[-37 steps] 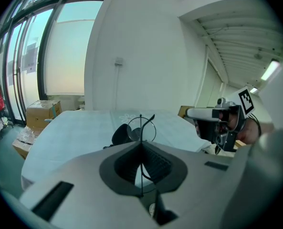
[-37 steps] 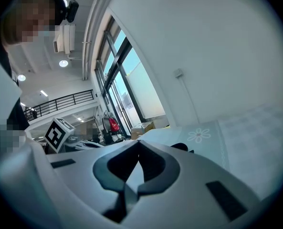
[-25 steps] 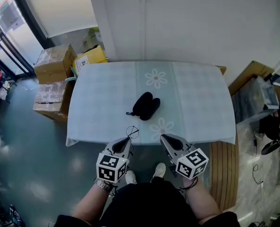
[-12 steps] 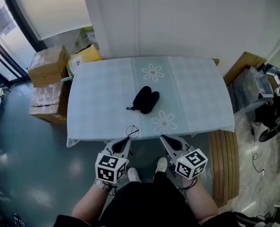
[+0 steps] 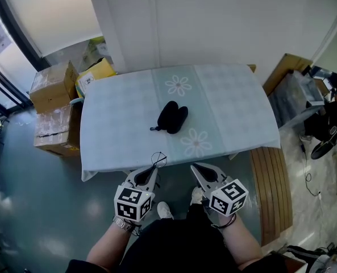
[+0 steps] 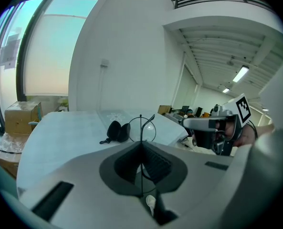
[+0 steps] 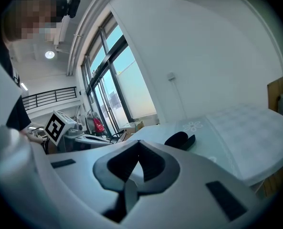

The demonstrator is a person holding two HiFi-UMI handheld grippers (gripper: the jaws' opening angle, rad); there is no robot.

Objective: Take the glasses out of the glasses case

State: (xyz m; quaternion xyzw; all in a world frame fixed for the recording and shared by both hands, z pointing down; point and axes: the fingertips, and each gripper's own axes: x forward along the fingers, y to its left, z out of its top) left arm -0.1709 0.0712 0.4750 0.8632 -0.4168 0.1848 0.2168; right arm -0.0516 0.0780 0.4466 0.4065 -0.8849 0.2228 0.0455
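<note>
A black glasses case [image 5: 171,116] lies open in the middle of the pale checked table [image 5: 236,107]; it also shows as the case [image 6: 117,130] and the case [image 7: 179,139] in the two gripper views. Thin wire-rimmed glasses [image 5: 158,159] stick out of my left gripper [image 5: 154,167], off the table's near edge. In the left gripper view the glasses [image 6: 141,123] stand pinched in the left gripper [image 6: 141,144]. My right gripper [image 5: 194,166] is beside it, also short of the table. The right gripper [image 7: 139,144] is shut with nothing in it.
Cardboard boxes [image 5: 51,84] are stacked on the floor left of the table. A slatted wooden bench [image 5: 273,186] stands at the table's right near corner, with bags and clutter [image 5: 321,124] beyond. A white wall runs behind the table.
The head view has drifted, so the table and case sit slightly higher and more to the left. Both grippers hold the same pose, the glasses still in the left one.
</note>
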